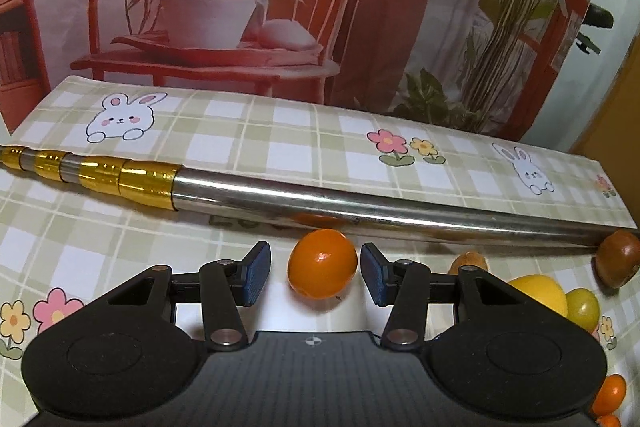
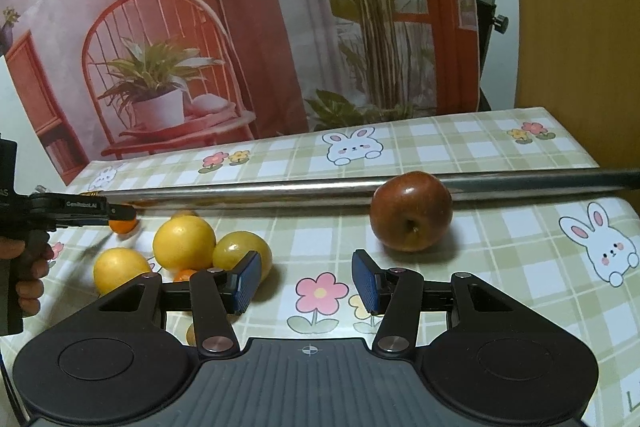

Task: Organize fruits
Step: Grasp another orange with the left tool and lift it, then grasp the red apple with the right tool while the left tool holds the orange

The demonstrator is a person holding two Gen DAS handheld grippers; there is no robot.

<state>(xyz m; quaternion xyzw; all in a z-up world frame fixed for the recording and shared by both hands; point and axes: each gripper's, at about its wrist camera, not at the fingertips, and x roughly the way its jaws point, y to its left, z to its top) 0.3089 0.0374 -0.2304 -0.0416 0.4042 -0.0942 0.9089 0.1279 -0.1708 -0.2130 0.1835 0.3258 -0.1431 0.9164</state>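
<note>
A small orange (image 1: 322, 263) rests on the checked tablecloth just in front of a metal pole (image 1: 320, 203). My left gripper (image 1: 316, 273) is open around the orange, with a narrow gap at each blue pad. In the right wrist view the left gripper (image 2: 120, 215) shows at the far left, the orange (image 2: 122, 225) at its tip. My right gripper (image 2: 306, 281) is open and empty above a printed flower. A red-brown apple (image 2: 410, 211) lies beyond it to the right. Three yellow fruits (image 2: 184, 243) cluster to its left.
The telescopic pole (image 2: 280, 189) with gold sections lies across the table behind the fruit. Another small orange (image 2: 186, 274) sits among the yellow fruits. A person's hand (image 2: 24, 267) holds the left gripper's handle. A printed backdrop (image 1: 360, 7) hangs behind the table's far edge.
</note>
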